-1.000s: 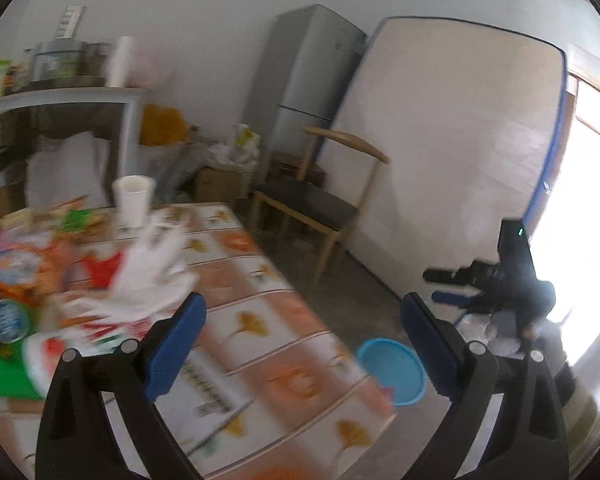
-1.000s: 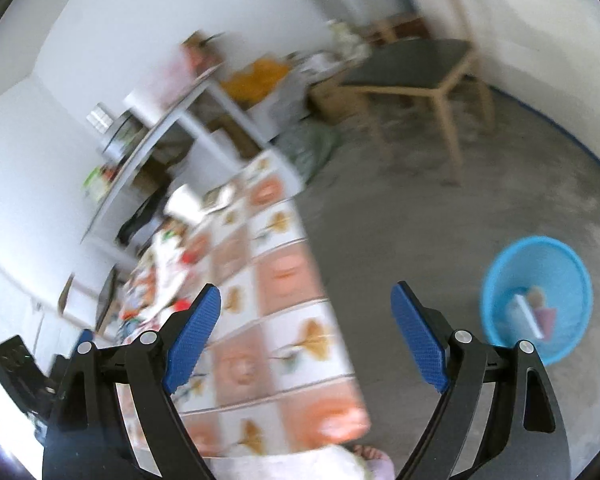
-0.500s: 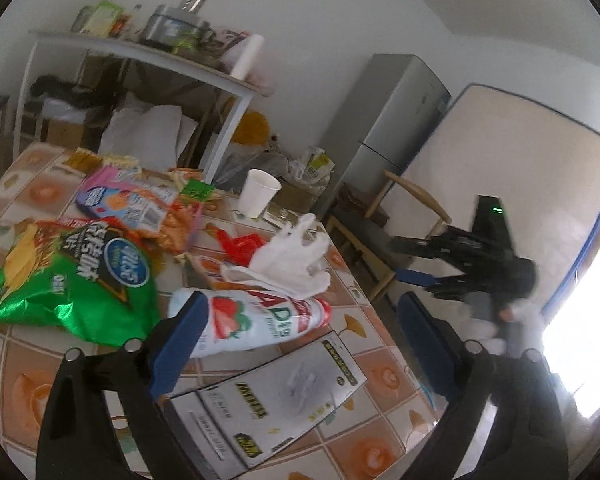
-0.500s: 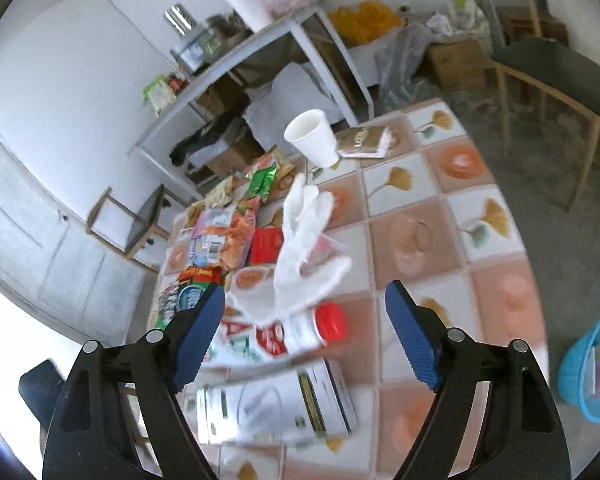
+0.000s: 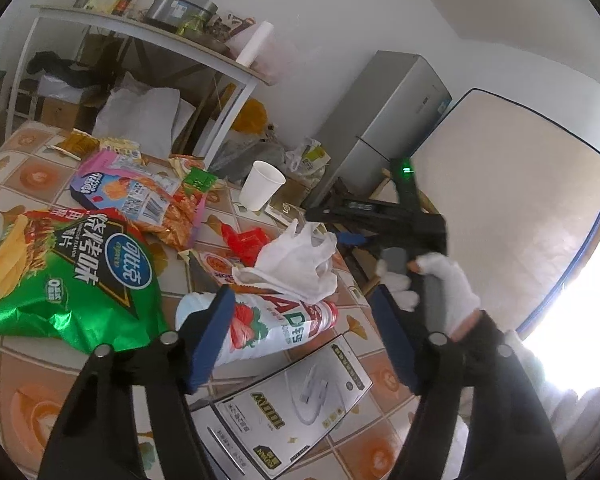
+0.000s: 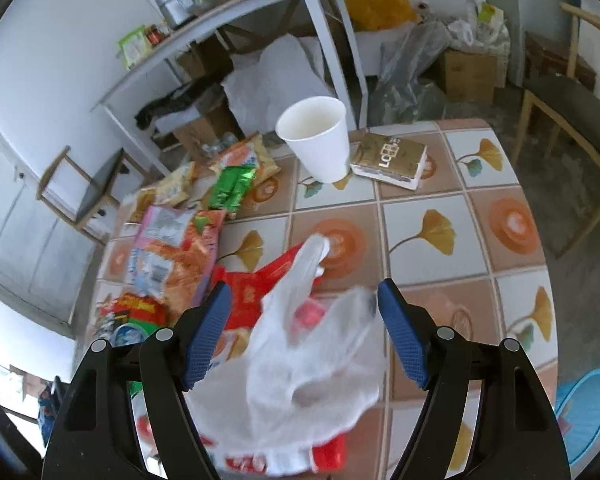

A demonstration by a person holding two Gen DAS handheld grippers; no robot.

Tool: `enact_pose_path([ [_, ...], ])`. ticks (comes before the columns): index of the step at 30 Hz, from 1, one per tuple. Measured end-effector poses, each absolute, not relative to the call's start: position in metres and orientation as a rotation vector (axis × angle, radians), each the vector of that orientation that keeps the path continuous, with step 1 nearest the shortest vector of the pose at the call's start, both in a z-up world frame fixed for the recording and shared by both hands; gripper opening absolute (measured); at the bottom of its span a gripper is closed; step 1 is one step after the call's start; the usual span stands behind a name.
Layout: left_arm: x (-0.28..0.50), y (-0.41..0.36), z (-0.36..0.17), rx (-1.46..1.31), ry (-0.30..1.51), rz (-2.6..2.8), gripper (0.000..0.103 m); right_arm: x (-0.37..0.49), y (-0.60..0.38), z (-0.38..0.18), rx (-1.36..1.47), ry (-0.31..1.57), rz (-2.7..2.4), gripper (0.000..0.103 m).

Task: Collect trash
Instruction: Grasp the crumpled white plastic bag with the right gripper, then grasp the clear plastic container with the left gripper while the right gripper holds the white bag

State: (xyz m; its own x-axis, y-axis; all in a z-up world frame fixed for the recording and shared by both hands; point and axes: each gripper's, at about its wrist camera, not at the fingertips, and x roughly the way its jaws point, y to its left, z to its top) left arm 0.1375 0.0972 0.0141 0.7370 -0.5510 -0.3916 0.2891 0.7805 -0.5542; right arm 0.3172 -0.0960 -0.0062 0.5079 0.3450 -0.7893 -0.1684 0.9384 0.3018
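Trash litters the tiled table (image 5: 16, 172). A strawberry drink bottle (image 5: 276, 320) lies on its side between the closing jaws of my left gripper (image 5: 302, 338); the pads do not press on it. A crumpled white plastic bag (image 5: 300, 264) rests on top of the bottle. My right gripper (image 6: 304, 312) hovers over that bag (image 6: 308, 360), jaws closing with the bag between them, no clear squeeze. The left wrist view shows the right gripper (image 5: 340, 226) in a white-gloved hand (image 5: 444, 284). A red wrapper (image 6: 252, 288) lies under the bag.
Green chip bag (image 5: 68, 276), pink-orange snack bag (image 5: 140, 196), white paper cup (image 6: 318, 144), gold box (image 6: 392, 158) and a white carton (image 5: 292, 408) share the table. A blue basket (image 6: 584, 420) sits on the floor at the right. Chair (image 6: 572, 108), shelf table (image 6: 228, 20) and fridge (image 5: 384, 120) stand beyond.
Both views swung from the floor and chair onto the littered table. Both grippers' jaws narrowed. The right gripper came in over the white bag; the left settled around the bottle.
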Motion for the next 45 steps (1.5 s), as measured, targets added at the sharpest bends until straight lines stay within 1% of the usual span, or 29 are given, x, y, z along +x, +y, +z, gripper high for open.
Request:
enact_pose_path([
  [1, 0.14, 0.098, 0.014, -0.493, 0.58, -0.486, 0.064, 0.321, -0.093, -0.01, 0.182, 1.0, 0.318, 0.054],
  [2, 0.142, 0.1, 0.013, -0.498, 0.586, -0.485, 0.063, 0.324, -0.09, -0.011, 0.171, 1.006, 0.319, 0.046],
  [3, 0.144, 0.101, 0.013, -0.501, 0.592, -0.482, 0.061, 0.324, -0.088, -0.012, 0.166, 1.009, 0.324, 0.041],
  [5, 0.147, 0.104, 0.013, -0.509, 0.596, -0.482, 0.059, 0.323, -0.084, -0.012, 0.155, 1.007, 0.349, 0.02],
  [7, 0.15, 0.107, 0.012, -0.521, 0.601, -0.482, 0.057, 0.32, -0.081, -0.011, 0.145, 1.001, 0.363, 0.011],
  [8, 0.151, 0.108, 0.012, -0.523, 0.603, -0.482, 0.056, 0.317, -0.08, -0.008, 0.142, 0.988, 0.376, 0.008],
  [11, 0.154, 0.107, 0.014, -0.525, 0.61, -0.487, 0.054, 0.305, -0.08, 0.003, 0.155, 0.944, 0.417, 0.006],
  [19, 0.173, 0.099, 0.037, -0.515, 0.627, -0.494, 0.053, 0.253, -0.1, 0.058, 0.241, 0.791, 0.516, 0.005],
  [23, 0.196, 0.088, 0.052, -0.514, 0.672, -0.463, 0.053, 0.221, -0.134, 0.091, 0.255, 0.69, 0.481, 0.004],
  [27, 0.238, 0.065, 0.058, -0.529, 0.785, -0.498, 0.053, 0.197, -0.173, 0.107, 0.263, 0.625, 0.417, 0.004],
  [29, 0.263, 0.047, 0.052, -0.53, 0.892, -0.525, 0.053, 0.188, -0.189, 0.106, 0.27, 0.618, 0.383, 0.005],
  [30, 0.281, 0.034, 0.045, -0.541, 0.975, -0.543, 0.053, 0.185, -0.196, 0.103, 0.271, 0.622, 0.363, 0.005],
  [33, 0.315, 0.003, 0.029, -0.533, 1.102, -0.553, 0.053, 0.176, -0.209, 0.089, 0.258, 0.639, 0.303, 0.005],
  [39, 0.349, -0.062, -0.003, -0.241, 1.195, -0.452, 0.053, 0.163, -0.227, 0.068, 0.284, 0.662, 0.26, 0.005],
  [43, 0.355, -0.071, -0.018, -0.198, 1.198, -0.433, 0.053, 0.161, -0.241, 0.06, 0.319, 0.671, 0.243, 0.005],
  [44, 0.356, -0.073, -0.017, -0.183, 1.192, -0.421, 0.053, 0.161, -0.243, 0.058, 0.325, 0.674, 0.241, 0.005],
  [45, 0.354, -0.076, -0.014, -0.159, 1.181, -0.41, 0.047, 0.161, -0.245, 0.057, 0.33, 0.676, 0.239, 0.005],
])
